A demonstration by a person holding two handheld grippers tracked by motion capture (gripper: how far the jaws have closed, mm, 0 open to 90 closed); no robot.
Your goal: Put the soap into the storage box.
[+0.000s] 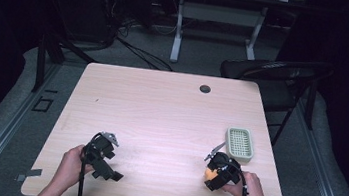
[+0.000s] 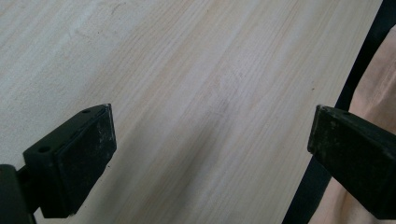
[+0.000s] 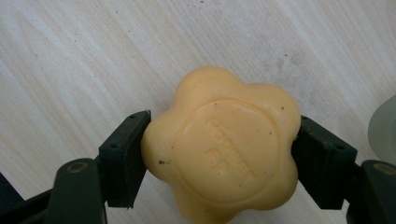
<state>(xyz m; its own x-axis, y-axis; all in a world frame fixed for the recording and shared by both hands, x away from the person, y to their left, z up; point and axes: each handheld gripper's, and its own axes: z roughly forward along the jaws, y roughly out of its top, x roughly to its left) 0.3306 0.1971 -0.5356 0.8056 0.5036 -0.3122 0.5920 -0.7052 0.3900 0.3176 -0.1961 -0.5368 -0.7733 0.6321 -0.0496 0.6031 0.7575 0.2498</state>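
The right gripper is clamped on a yellow flower-shaped soap, one black jaw pressed to each side of it, just above the table near its front right corner. Just beyond it lies a pale green soap dish with a slotted top.

The step in hand looks like carrying the soap to that dish. To do it well, keep the squeeze steady, since soap is slick and rounded, lift it clear of the rim, centre it over the slots, lower it flat, and only then let go.

The left gripper hangs over bare wood with its jaws wide apart and nothing between them.

Count: one soap, one dish, two grippers, one table, one dark chair behind it.
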